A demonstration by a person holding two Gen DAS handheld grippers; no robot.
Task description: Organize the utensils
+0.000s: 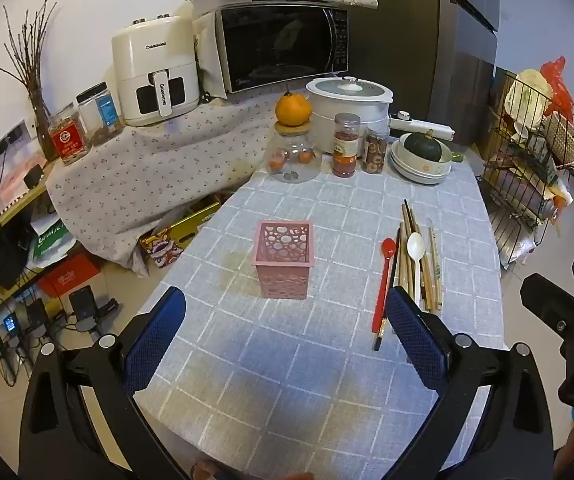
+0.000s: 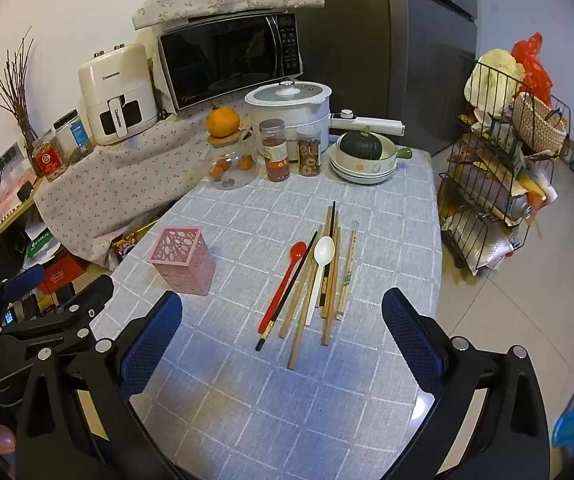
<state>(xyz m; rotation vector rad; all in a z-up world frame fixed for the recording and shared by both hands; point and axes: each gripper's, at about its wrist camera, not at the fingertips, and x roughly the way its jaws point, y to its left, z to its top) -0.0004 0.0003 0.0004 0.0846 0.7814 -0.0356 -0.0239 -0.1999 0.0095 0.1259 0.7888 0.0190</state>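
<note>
A pink perforated holder (image 1: pixel 283 258) stands empty and upright on the checked tablecloth; it also shows in the right wrist view (image 2: pixel 183 258). To its right lie a red spoon (image 2: pixel 283 284), a white spoon (image 2: pixel 319 268), a black chopstick (image 2: pixel 287 292) and several wooden chopsticks (image 2: pixel 335 276), all loose on the cloth. The red spoon (image 1: pixel 383 280) and the white spoon (image 1: pixel 416 252) also show in the left wrist view. My left gripper (image 1: pixel 285 312) is open and empty, just in front of the holder. My right gripper (image 2: pixel 281 312) is open and empty, over the near ends of the utensils.
At the table's far end stand a glass jar (image 2: pixel 231 164) with an orange on it, two spice jars (image 2: pixel 275 156), a white pot (image 2: pixel 291 108) and stacked bowls (image 2: pixel 363 164) holding a squash. A wire rack (image 2: pixel 499 184) stands on the right. Air fryer and microwave sit behind left.
</note>
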